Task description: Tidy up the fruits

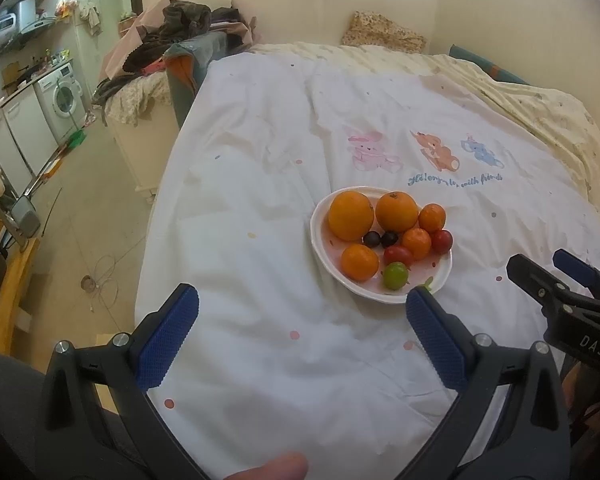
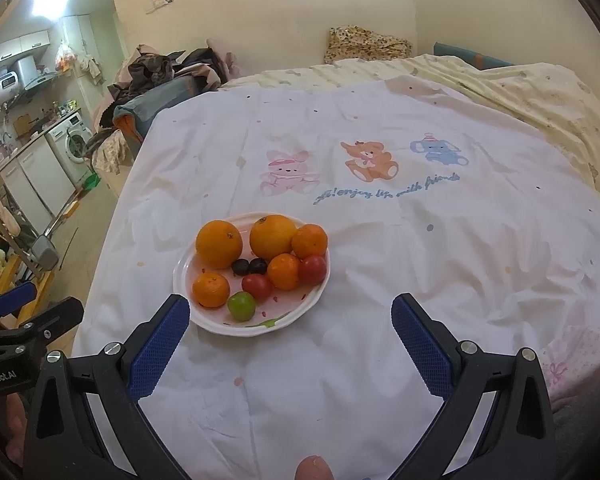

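- Resting on the white cartoon-print bed cover (image 1: 260,208), the scalloped white ceramic plate (image 2: 220,326) gathers oranges, mandarins, tomatoes and dark grapes — all fruit already together.
- Left gripper (image 1: 302,334) and right gripper (image 2: 290,338) hover short of it, fingers spread wide, holding nothing — the scene fits either sorting ahead or finished.

Ahead of the fingers (image 2: 160,350), which wear blue dimpled rubbery pads on matt black plastic with shiny metal screws, lies a glossy glazed plate (image 2: 300,314). Its oranges (image 2: 219,244) look finely pebbled, its tomatoes (image 2: 257,286) smooth and shiny. Under everything, a soft, creased, matt cloth bedcover (image 2: 380,240).
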